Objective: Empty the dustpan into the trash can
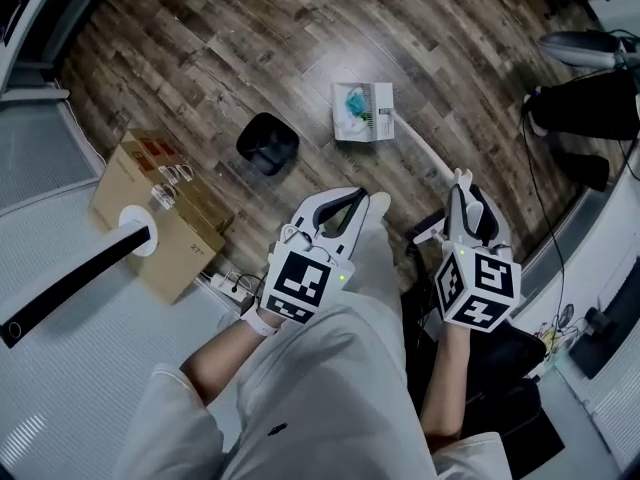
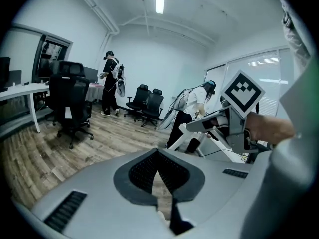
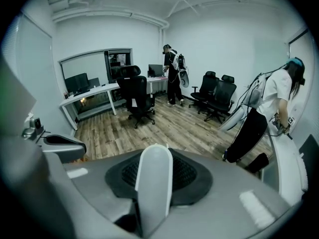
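Note:
On the wood floor ahead lies the white dustpan (image 1: pixel 364 112) with teal scraps in it. Its long white handle (image 1: pixel 425 153) runs back to my right gripper (image 1: pixel 462 184), which is shut on it. In the right gripper view the handle (image 3: pixel 154 183) stands up between the jaws of the right gripper (image 3: pixel 155 169). A small black trash can (image 1: pixel 268 144) sits on the floor left of the dustpan, apart from it. Beside the right gripper, my left gripper (image 1: pixel 368 200) is shut with nothing between its fingers. In the left gripper view, floor shows past the left gripper (image 2: pixel 158 172).
A cardboard box (image 1: pixel 158 206) and a white pole (image 1: pixel 75 276) are at the left, with a power strip (image 1: pixel 230 286) near my leg. Black bags (image 1: pixel 585 103) and cables lie at the right. Office chairs (image 3: pixel 135 96) and two people (image 2: pixel 110 81) occupy the room beyond.

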A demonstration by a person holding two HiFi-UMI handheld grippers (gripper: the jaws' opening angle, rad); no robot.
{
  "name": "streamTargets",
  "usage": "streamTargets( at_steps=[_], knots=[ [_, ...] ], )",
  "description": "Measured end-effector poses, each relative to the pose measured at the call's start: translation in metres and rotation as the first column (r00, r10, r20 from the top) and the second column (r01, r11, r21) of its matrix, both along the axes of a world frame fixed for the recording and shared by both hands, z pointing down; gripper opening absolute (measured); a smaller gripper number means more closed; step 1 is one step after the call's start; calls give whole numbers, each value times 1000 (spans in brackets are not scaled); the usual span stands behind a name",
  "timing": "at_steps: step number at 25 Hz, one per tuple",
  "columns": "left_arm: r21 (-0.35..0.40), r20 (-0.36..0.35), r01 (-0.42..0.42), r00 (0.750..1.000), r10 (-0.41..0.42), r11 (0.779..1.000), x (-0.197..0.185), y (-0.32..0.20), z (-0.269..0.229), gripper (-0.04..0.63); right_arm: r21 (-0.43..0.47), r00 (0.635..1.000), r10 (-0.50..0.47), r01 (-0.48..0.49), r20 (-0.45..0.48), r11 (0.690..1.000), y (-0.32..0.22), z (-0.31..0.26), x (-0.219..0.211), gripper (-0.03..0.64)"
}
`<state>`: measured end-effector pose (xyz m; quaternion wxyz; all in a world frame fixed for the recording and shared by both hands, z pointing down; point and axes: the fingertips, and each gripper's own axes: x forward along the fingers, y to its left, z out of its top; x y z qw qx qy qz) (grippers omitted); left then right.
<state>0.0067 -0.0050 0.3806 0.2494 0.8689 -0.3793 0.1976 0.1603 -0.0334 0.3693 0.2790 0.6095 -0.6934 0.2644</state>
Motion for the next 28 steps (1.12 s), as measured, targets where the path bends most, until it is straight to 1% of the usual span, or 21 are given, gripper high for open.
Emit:
streamTargets(
  at_steps=[3, 6, 14, 17, 21, 25, 28],
  knots=[
    [6, 1, 29, 1000, -29, 1000, -17, 5, -6, 6, 18, 999, -30, 30, 10, 999, 0, -11, -17, 115],
    [10, 4, 53, 999, -53, 999, -32, 7, -11, 6, 37, 997, -83, 83, 6, 996, -6, -25, -37, 115],
    [33, -4, 124, 992, -123, 992, -62, 7, -27, 6, 95, 981, -196, 194, 8, 976, -23, -55, -89, 115],
    [52, -5, 150, 989, -149, 987, -76, 7, -36, 6, 113, 970, -242, 239, 11, 964, -27, -66, -109, 115],
    [66, -3, 153, 988, -154, 986, -89, 14, -42, 6, 125, 953, -302, 298, 15, 946, -25, -77, -132, 115],
    [86, -9, 194, 981, -194, 977, -106, 14, -49, 6, 144, 934, -358, 353, 10, 924, -25, -90, -153, 115],
    [96, 0, 215, 976, -217, 972, -121, 19, -52, 6, 149, 915, -404, 399, 7, 905, -20, -95, -171, 115]
  ],
)
